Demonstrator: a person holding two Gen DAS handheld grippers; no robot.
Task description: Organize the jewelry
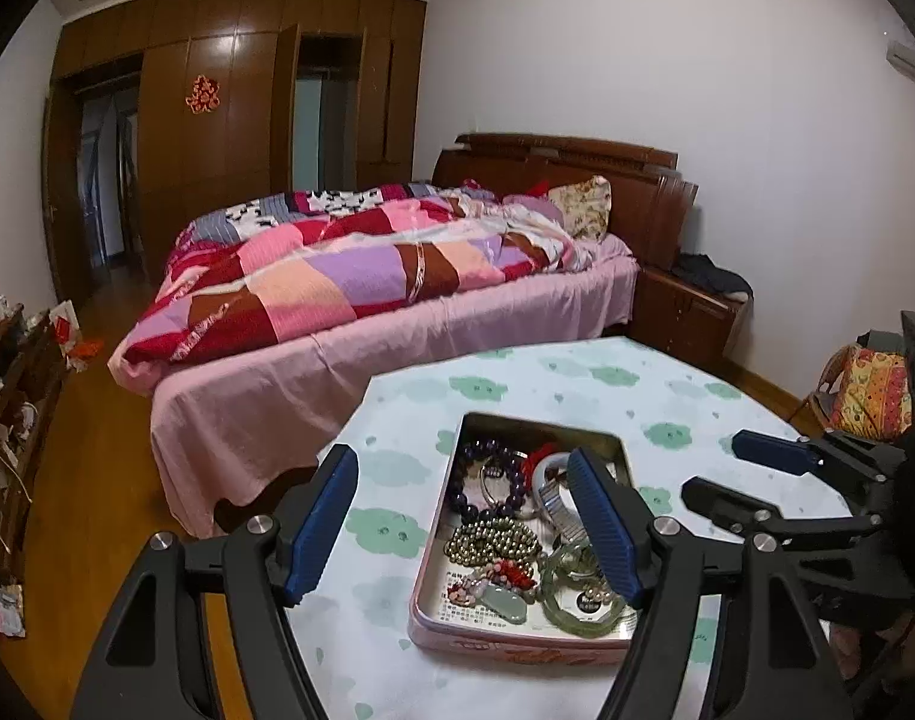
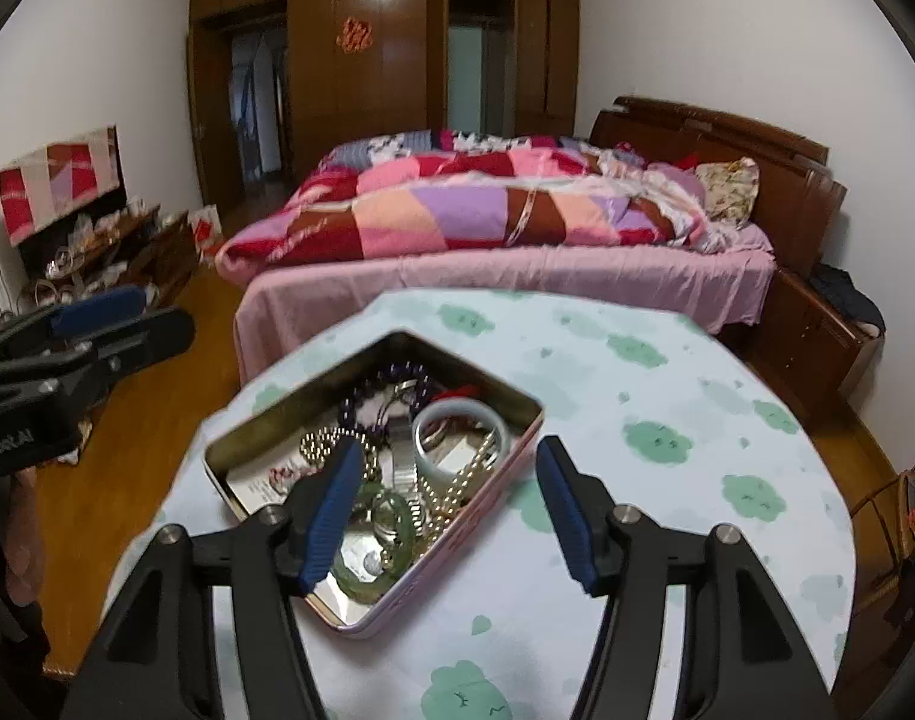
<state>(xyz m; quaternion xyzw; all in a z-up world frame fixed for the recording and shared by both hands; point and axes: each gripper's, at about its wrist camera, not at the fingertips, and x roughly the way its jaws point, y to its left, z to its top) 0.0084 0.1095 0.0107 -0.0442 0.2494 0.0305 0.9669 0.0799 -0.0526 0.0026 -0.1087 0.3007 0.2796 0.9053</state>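
Observation:
A pink metal tin (image 1: 520, 647) sits on a round table and holds several pieces of jewelry: a purple bead bracelet (image 1: 475, 483), a gold bead string (image 1: 493, 543), a green jade bangle (image 1: 577, 600), a metal watch band (image 1: 556, 501). My left gripper (image 1: 463, 528) is open and empty, just above the tin's left part. My right gripper (image 2: 451, 510) is open and empty over the tin's (image 2: 457, 546) near right side, by the jade bangle (image 2: 391, 531) and a pale bangle (image 2: 457, 420). The right gripper also shows in the left wrist view (image 1: 733, 471).
The table (image 1: 577, 378) has a white cloth with green cloud prints. A bed with a patchwork quilt (image 1: 349, 276) stands behind it. A cluttered low cabinet (image 2: 97, 252) lines the left wall. A chair with a patterned cushion (image 1: 871, 390) is at the right.

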